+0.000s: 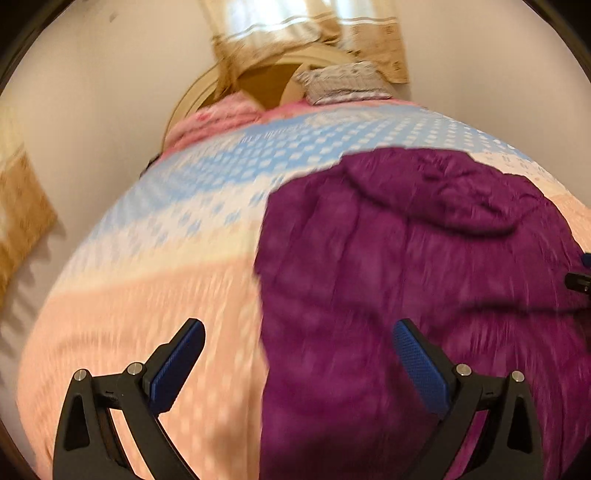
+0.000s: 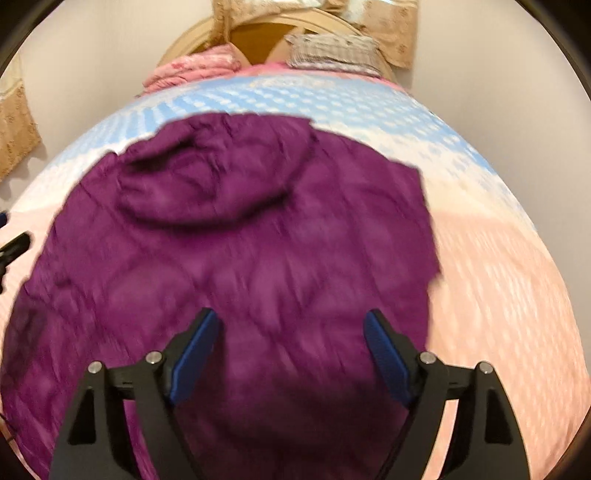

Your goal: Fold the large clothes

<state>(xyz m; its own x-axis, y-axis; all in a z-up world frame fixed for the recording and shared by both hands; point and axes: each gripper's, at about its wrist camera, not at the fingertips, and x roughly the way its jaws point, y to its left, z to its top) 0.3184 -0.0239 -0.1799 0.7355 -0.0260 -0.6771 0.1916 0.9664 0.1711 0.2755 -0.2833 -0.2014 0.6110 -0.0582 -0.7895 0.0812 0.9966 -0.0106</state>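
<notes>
Purple hooded jacket [image 2: 240, 258], spread flat on the bed cover [image 1: 147, 295], hood [image 2: 210, 177] at the far end, toward the headboard [image 2: 258, 40]. Puffy and wrinkled, lying more to the right side of the bed in the left wrist view [image 1: 406, 277], and filling most of the right wrist view. Bed cover peach at the near end, white and blue with little dots farther up. No boxes or baskets to see, so nothing held inside anything. Left gripper [image 1: 297, 334] hanging above the bed with both blue fingers [image 1: 177, 365] spread wide, nothing between them; one finger over the peach cover, the other over the jacket's left edge. Right gripper [image 2: 291, 325] hanging over the lower part of the jacket, fingers [image 2: 386, 354] also wide apart and holding nothing. Hard to tell whether either claw touches the cloth, since both pictures are blurry. Pink blanket [image 2: 188, 70] bunched at the head of the bed, just beside a checked pillow [image 2: 332, 50]. Tan curtains [image 1: 303, 33] on the wall behind the headboard. Nothing lying on top of the jacket.
</notes>
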